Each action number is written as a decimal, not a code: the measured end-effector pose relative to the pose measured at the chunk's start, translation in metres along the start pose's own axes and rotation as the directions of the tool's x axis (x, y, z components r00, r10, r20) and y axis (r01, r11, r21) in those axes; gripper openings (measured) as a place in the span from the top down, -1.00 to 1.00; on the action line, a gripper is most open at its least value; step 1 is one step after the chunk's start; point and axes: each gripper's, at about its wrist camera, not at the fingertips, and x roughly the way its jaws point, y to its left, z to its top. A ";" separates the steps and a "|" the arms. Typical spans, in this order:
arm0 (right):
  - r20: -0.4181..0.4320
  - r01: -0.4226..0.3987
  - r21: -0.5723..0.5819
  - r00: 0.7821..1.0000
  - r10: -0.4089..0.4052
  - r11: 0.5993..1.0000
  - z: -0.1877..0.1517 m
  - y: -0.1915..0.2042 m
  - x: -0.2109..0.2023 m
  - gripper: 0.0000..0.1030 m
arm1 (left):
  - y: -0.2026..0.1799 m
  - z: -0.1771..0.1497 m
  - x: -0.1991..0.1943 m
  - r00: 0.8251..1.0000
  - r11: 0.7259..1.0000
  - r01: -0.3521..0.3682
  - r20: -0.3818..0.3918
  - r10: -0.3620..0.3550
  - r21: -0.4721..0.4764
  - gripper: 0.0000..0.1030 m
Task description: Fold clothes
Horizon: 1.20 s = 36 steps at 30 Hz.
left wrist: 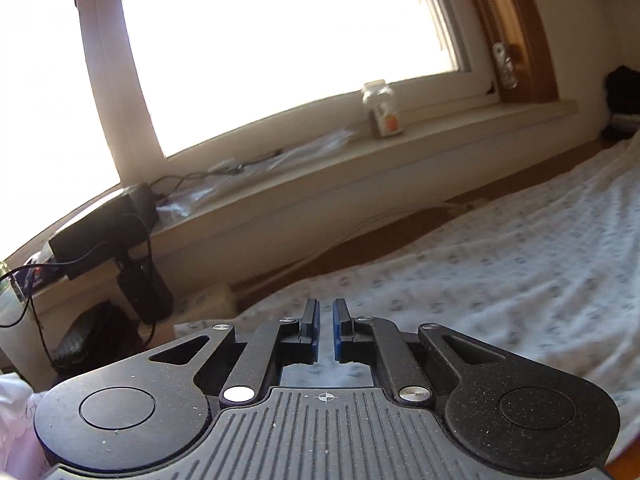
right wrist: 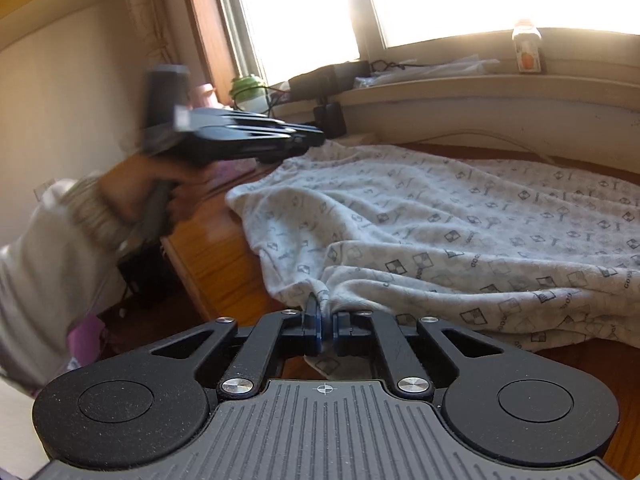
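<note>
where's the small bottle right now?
On the windowsill: bottle upper right in the right wrist view, right of the clear plastic bags.

This is a room in a home, probably a bedroom or living room. A broad, bright window with a cream frame (left wrist: 120, 80) has a deep cream-painted sill (left wrist: 400, 152) cluttered with everyday things: a small clear plastic bottle with an orange label (left wrist: 382, 108), a black box-shaped device with trailing black cables (left wrist: 104, 232) and crumpled clear plastic bags (right wrist: 432, 66). A glossy orange-brown wooden table (right wrist: 216, 264) stands beside the sill, and a white printed garment (right wrist: 460, 232) lies spread across it.
</note>
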 end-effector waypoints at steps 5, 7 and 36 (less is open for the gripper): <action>0.012 0.023 0.033 1.000 -0.024 0.999 0.001 -0.005 -0.003 0.62 | 0.017 0.013 0.047 0.994 0.990 0.106 -0.048 -0.101 0.096 0.87; 0.011 0.025 0.048 1.000 -0.026 0.999 0.002 -0.006 0.003 0.54 | 0.010 0.019 0.058 0.988 0.980 0.154 -0.045 -0.150 0.124 0.87; 0.043 -0.027 0.072 0.999 0.024 0.997 -0.017 0.000 -0.023 0.90 | 0.002 -0.009 0.079 0.983 0.967 0.176 -0.092 -0.162 0.184 0.52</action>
